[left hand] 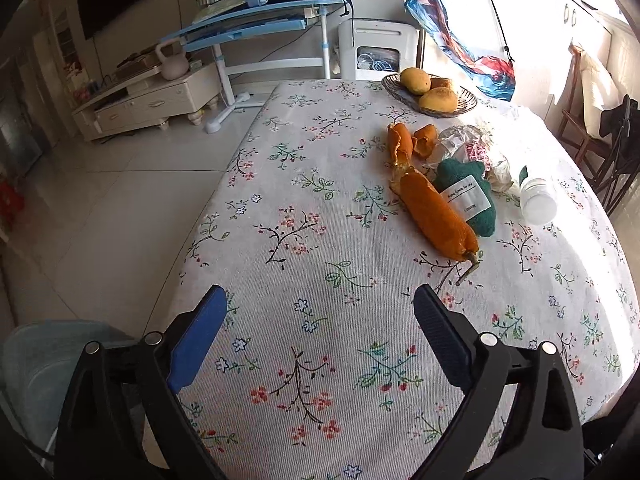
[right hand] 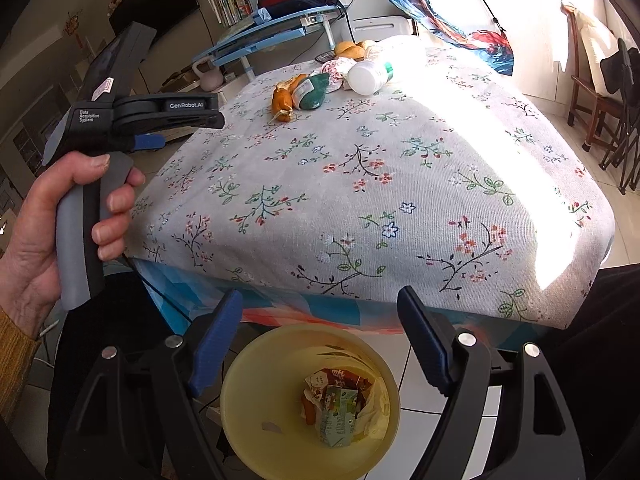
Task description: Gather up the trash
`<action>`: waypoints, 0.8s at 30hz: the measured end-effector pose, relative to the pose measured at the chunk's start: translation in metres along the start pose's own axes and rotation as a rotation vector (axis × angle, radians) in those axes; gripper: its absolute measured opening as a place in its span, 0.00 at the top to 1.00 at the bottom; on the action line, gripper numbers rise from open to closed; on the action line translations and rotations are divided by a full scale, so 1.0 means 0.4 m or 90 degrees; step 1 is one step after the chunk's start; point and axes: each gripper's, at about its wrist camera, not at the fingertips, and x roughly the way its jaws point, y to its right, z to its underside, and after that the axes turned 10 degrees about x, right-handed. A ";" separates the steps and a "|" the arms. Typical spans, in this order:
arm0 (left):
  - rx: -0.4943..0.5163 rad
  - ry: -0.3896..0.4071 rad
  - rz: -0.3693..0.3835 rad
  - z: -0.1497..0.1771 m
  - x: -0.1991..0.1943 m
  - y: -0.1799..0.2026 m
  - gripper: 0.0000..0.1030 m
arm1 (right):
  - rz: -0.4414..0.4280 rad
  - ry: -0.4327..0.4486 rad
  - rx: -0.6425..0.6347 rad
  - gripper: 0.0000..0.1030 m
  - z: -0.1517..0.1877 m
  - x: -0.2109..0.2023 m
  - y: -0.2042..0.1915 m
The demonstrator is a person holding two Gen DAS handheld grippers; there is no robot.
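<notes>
As it lies, orange peel [left hand: 434, 210] lengthwise, stem nearest

On the table [left hand: 320, 200]: 3 orange peels [left hand: 436, 216], though 2 may be joined, 1 green cloth [left hand: 468, 196], 1 white bottle [left hand: 538, 198], 1 crumpled wrapper [left hand: 468, 144], and 1 basket [left hand: 466, 106] with about 3 fruits [left hand: 416, 80]. Below: 1 yellow bin [right hand: 240, 412].

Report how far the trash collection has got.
Done: a carton and wrappers lie in the yellow bin. In hand: nothing; the left tool and right tool are open and empty. Left: orange peel, green pouch, crumpled plastic and white bottle on the table.
</notes>
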 end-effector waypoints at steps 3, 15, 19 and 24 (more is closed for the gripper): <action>0.012 -0.033 0.006 -0.045 0.078 0.005 0.11 | 0.001 -0.004 0.003 0.26 -0.003 0.012 0.002; -0.003 -0.022 0.040 -0.170 0.228 0.025 0.06 | -0.001 -0.024 0.013 0.26 0.001 0.035 0.003; -0.006 -0.022 0.039 -0.173 0.231 0.026 0.06 | 0.001 -0.026 0.009 0.26 0.004 0.037 -0.003; -0.005 -0.022 0.039 -0.176 0.233 0.021 0.06 | -0.005 -0.027 0.000 0.26 0.014 0.034 -0.017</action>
